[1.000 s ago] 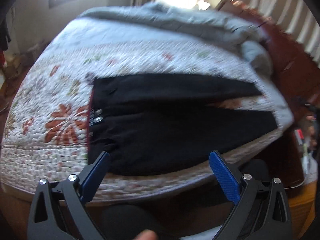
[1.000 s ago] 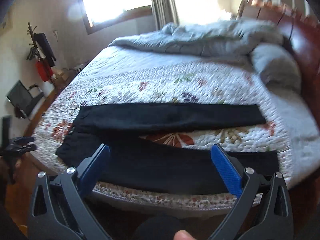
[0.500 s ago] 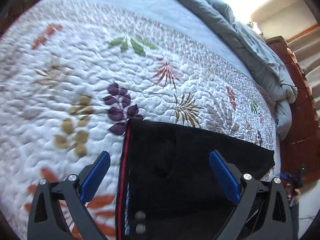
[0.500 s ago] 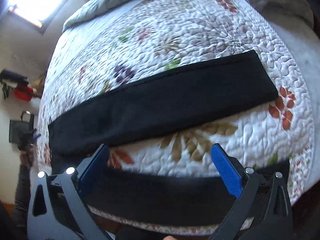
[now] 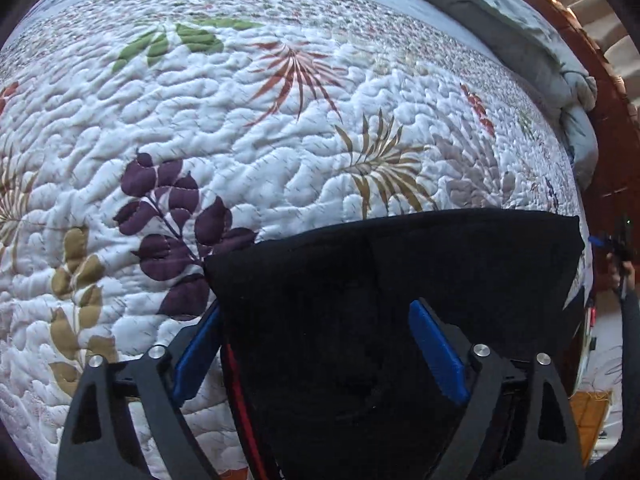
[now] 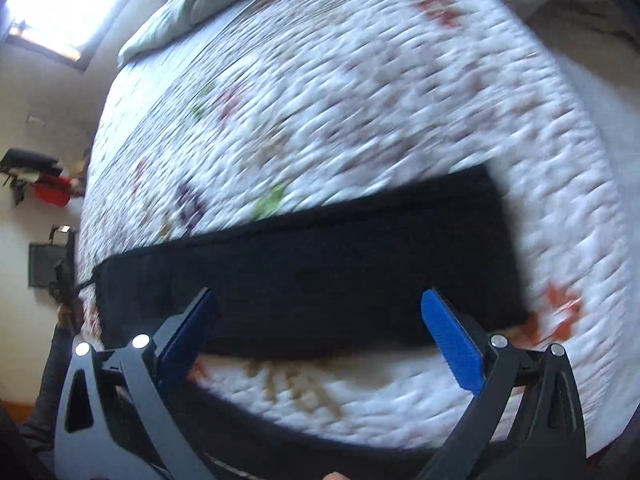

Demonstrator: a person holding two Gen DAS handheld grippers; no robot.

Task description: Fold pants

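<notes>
We're dropping both grippers in closer now, left gripper [image 5: 316, 344] spread wide around the waistband corner of the pants [image 5: 380, 280], right gripper [image 6: 320, 320] spread over the far leg on the quilt [image 5: 280, 120], nothing pinched yet

home bedroom | floral quilt [image 5: 280, 120] on bed | grey duvet [image 5: 520, 28] | window [image 6: 60, 0]

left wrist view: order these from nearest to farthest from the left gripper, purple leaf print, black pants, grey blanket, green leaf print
1. black pants, between the open fingers of the left gripper.
2. purple leaf print, ahead on the left of the quilt.
3. green leaf print, farther up the quilt, left.
4. grey blanket, at the far edge, right.
</notes>
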